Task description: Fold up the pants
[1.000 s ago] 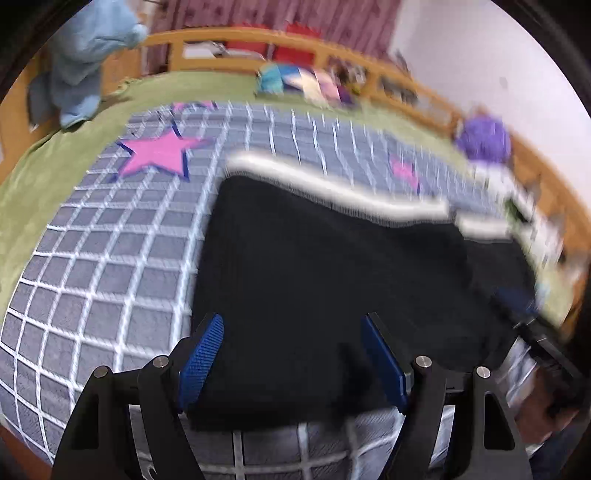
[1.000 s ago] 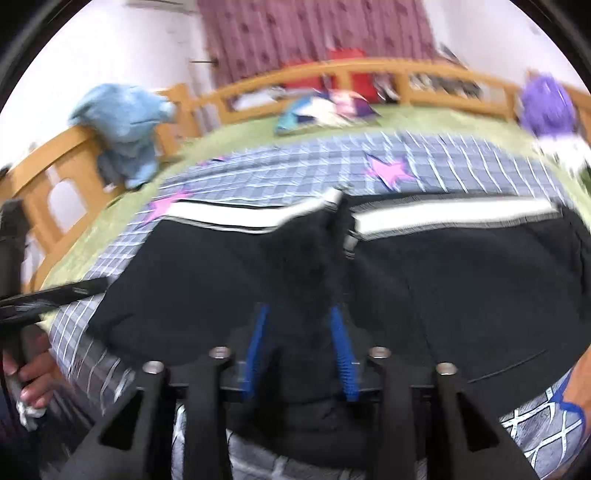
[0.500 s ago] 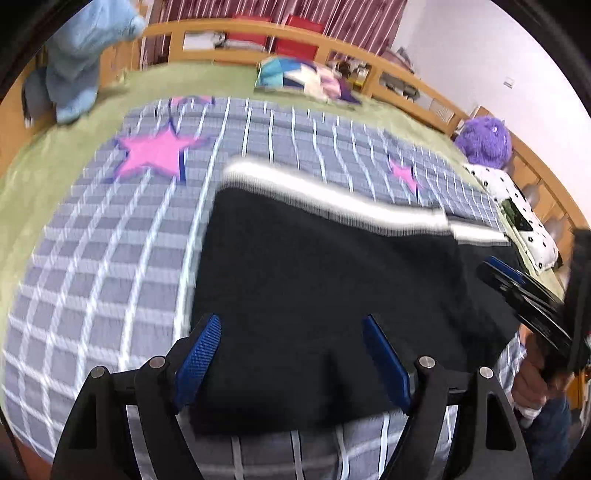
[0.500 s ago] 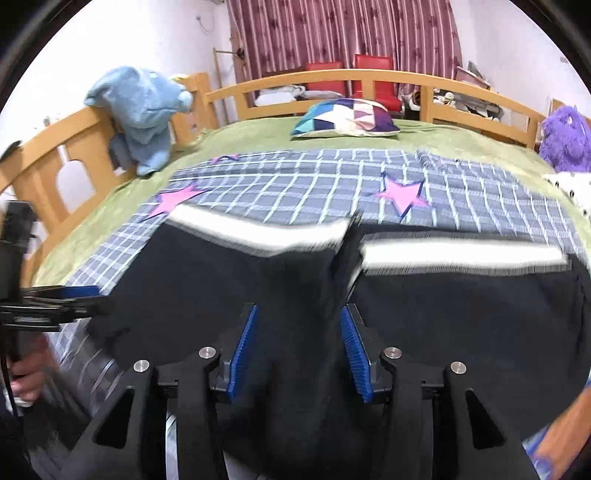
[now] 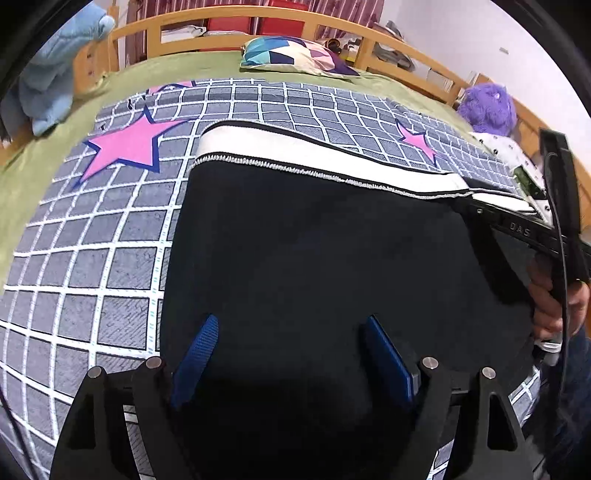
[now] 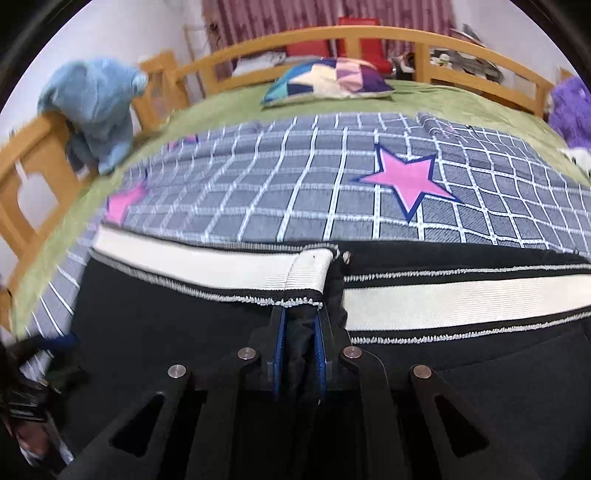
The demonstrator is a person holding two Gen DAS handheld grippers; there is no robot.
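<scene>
Left wrist view shows your left gripper [image 5: 291, 354] hovering over the black pants [image 5: 314, 258], jaws opening and pressing on nothing, though cloth lies beneath them. The pants lie spread on the checked star blanket [image 5: 92, 258], the white waistband [image 5: 295, 155] at the far edge. I judge them soft, light and limp: they will sag and crease wherever you lift them, so take them by the stiffer waistband or a seam, not the loose middle. In the right wrist view your right gripper [image 6: 300, 354] is clenched on a bunched ridge of black cloth just below the waistband's end [image 6: 310, 273]. The blanket looks grippy enough to hold the fabric. Around it, left to right: a blue plush toy [image 6: 92, 107] on the wooden rail [image 6: 369, 35], a patchwork pillow [image 6: 332, 79], and a purple plush toy [image 6: 570, 110].
</scene>
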